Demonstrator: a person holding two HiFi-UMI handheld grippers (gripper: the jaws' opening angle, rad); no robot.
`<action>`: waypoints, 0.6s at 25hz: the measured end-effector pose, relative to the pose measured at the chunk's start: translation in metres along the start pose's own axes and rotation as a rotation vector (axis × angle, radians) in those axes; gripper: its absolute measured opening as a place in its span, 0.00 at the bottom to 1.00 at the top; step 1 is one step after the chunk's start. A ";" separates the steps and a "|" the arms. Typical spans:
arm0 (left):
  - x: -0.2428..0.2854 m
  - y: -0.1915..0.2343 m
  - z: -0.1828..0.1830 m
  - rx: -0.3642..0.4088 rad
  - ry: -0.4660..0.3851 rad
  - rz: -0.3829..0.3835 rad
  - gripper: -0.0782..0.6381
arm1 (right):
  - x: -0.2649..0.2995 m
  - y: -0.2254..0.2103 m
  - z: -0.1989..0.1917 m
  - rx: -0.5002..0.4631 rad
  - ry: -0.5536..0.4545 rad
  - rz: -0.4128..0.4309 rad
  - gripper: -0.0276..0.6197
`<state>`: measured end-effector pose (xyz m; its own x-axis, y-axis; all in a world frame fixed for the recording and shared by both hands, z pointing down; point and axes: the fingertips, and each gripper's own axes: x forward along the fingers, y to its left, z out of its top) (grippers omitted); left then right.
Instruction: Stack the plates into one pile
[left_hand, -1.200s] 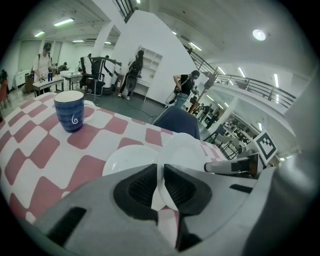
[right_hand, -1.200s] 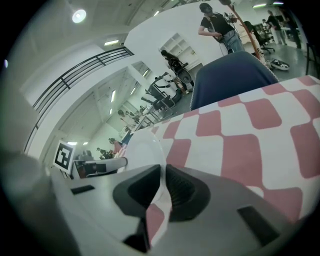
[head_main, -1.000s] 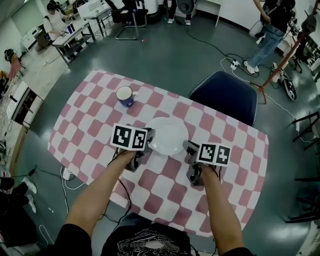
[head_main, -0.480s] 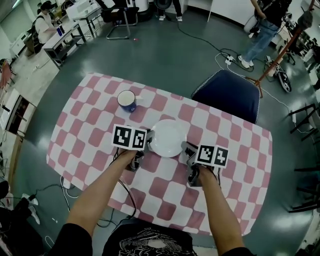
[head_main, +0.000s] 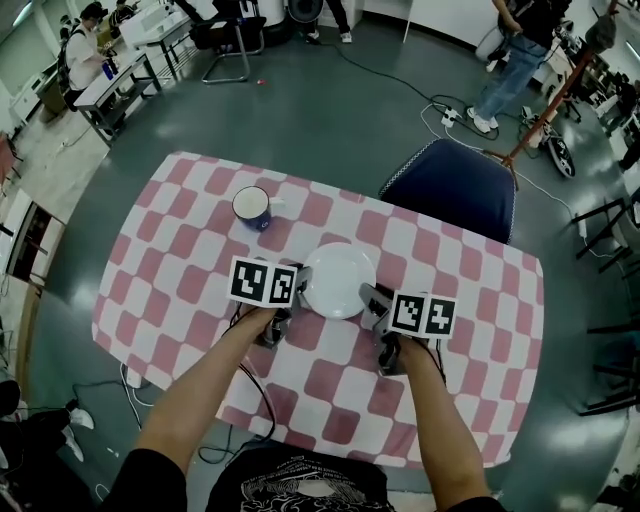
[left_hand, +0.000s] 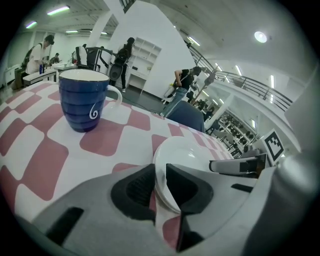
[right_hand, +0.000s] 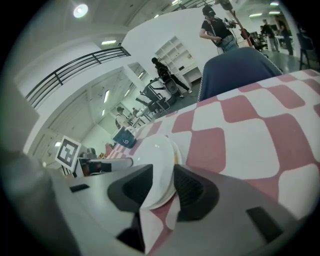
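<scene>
A white plate (head_main: 338, 280) lies on another white plate in the middle of the checked table (head_main: 180, 260); the lower plate's rim shows in the right gripper view. My left gripper (head_main: 297, 293) is at the pile's left edge and my right gripper (head_main: 371, 298) at its right edge. In the left gripper view the plate's rim (left_hand: 185, 152) lies between the jaws of the left gripper (left_hand: 160, 185), with cloth showing beside it. The right gripper (right_hand: 162, 187) also straddles the plate's rim (right_hand: 152, 160) loosely. Both pairs of jaws have just been opening and stand open around the rim.
A blue mug (head_main: 251, 208) with a white inside stands on the table behind and left of the plates, also seen as the mug (left_hand: 82, 100) in the left gripper view. A dark blue chair (head_main: 450, 190) stands at the far edge. People and desks are beyond.
Both grippers and the plate have sunk a little onto the table. The jaws now stand slightly apart from the rim instead of pinching it.
</scene>
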<state>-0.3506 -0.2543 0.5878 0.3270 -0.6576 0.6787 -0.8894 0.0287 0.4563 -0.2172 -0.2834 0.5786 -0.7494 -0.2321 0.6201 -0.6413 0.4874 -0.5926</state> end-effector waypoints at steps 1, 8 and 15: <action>0.000 -0.001 0.000 0.003 0.000 -0.002 0.22 | -0.001 0.001 0.000 -0.012 0.000 -0.005 0.27; -0.004 -0.013 0.002 0.053 -0.014 -0.003 0.30 | -0.016 0.001 0.009 -0.047 -0.034 -0.037 0.31; -0.023 -0.049 0.032 0.162 -0.104 -0.012 0.30 | -0.059 0.003 0.026 -0.112 -0.109 -0.087 0.30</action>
<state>-0.3245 -0.2641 0.5313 0.3101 -0.7320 0.6067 -0.9283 -0.0953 0.3596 -0.1793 -0.2902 0.5261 -0.7089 -0.3642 0.6040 -0.6869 0.5506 -0.4743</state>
